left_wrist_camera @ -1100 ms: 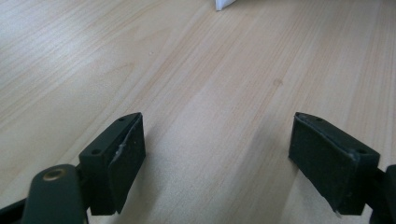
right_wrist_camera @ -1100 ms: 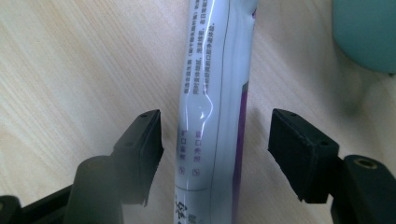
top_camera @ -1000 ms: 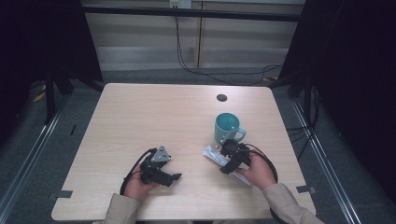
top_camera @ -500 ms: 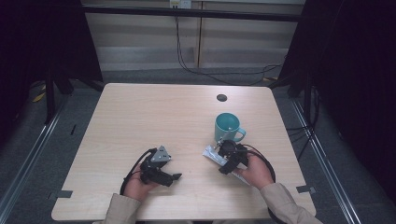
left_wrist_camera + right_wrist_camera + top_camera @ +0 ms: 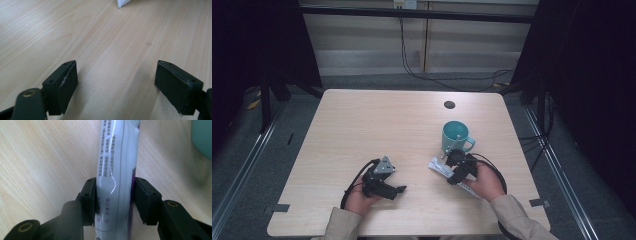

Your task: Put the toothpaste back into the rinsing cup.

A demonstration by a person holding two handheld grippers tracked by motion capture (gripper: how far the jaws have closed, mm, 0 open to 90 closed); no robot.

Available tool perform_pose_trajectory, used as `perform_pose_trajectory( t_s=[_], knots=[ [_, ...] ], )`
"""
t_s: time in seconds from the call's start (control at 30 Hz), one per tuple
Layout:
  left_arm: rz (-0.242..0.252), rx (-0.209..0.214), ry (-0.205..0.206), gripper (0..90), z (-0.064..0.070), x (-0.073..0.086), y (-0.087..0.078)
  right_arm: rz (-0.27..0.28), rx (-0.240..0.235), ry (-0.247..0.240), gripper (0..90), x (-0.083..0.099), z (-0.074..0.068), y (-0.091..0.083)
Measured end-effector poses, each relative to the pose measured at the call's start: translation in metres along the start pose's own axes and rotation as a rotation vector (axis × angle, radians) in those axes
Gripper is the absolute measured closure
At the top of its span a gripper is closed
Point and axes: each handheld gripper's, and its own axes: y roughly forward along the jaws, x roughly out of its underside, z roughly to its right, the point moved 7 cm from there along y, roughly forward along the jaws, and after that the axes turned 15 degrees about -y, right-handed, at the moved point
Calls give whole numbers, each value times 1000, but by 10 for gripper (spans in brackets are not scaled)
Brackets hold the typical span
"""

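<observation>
The white tube (image 5: pixel 117 170) is lying flat on the bench (image 5: pixel 377 125), toward the near right corner, just in front of the teal mug (image 5: pixel 455 137) and slanting from the mug's near side down toward the near edge. The right gripper (image 5: pixel 115 202) is straddling it: in the right gripper view the tube is running lengthwise straight up between the two black jaws, one jaw pressing against each long side, so the jaws are clamping on the tube's body rather than its ends. The tube's skin is creasing slightly where the jaws are meeting it, and lines of small print are showing on the stretch beyond the jaws. In the high view the right hand (image 5: pixel 484 182) is sitting over the tube's near part, while the far end of the tube (image 5: pixel 439 167) is sticking out past the gripper (image 5: pixel 457 167) toward the middle of the bench. The mug is showing as a teal blur at the upper right corner of the right gripper view, close beside the tube but apart from it. The left gripper (image 5: pixel 116 82) is resting low over bare wood near the near edge, left of centre, its jaws standing wide apart with nothing between them; a white corner of the tube (image 5: pixel 123 3) is peeking in at the top of its view, well clear of the jaws. In the high view the left hand (image 5: pixel 362 197) is holding that gripper (image 5: pixel 384 182) pointing toward the right edge.
</observation>
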Motion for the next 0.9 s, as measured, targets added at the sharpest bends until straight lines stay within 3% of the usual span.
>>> perform_pose_trajectory(
  t_s=[0.37, 0.43, 0.47, 0.57, 0.63, 0.9],
  knots=[
    [0, 0, 0, 183, 0, 0, 0, -66, 2, -11, 603, -5, -2, 0],
    [0, 0, 0, 183, 0, 0, 0, -71, 16, -2, 654, -6, -2, 0],
    [-1, -1, 2, 183, 0, 0, 0, -80, 32, -10, 725, -6, -2, -2],
    [2, 0, 0, 183, 0, 0, 0, -61, 18, 15, 765, -4, 0, -4],
    [2, 1, 1, 183, 0, 0, 0, -20, 1, 30, 770, -2, 1, -4],
    [2, 0, 0, 183, 0, 0, 0, 22, 19, 27, 772, -1, 1, -8]
  ],
)
